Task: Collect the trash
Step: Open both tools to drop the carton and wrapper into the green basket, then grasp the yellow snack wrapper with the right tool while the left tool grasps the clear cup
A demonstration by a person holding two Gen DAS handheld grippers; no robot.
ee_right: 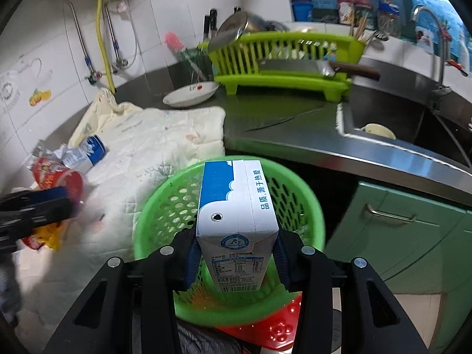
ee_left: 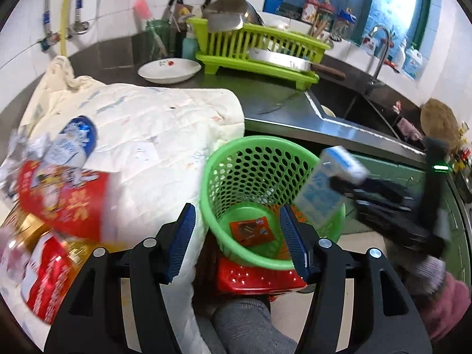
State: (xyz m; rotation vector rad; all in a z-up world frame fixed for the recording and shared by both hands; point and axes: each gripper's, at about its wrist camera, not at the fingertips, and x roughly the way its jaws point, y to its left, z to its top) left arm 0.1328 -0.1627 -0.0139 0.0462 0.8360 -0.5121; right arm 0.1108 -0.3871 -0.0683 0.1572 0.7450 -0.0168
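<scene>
A green perforated basket [ee_left: 224,159] stands below the counter's front edge, with an orange wrapper [ee_left: 250,230] on its bottom. My left gripper [ee_left: 237,236] is open and holds nothing, one finger over the cloth and one over the basket. My right gripper [ee_right: 236,253] is shut on a blue-and-white milk carton [ee_right: 236,206], tilted over the basket's [ee_right: 298,183] mouth. The carton [ee_left: 327,188] also shows at the basket's right rim in the left wrist view. A red cup [ee_left: 65,197], a blue-and-white can [ee_left: 76,141] and a red-and-yellow packet [ee_left: 44,271] lie on a cream cloth [ee_left: 165,124].
The basket sits on a red stool [ee_left: 253,277]. On the counter behind are a white plate [ee_left: 169,70], a green dish rack [ee_left: 256,50] and a knife [ee_right: 286,118]. A sink [ee_right: 383,118] with a faucet lies to the right, above green cabinets [ee_right: 398,236].
</scene>
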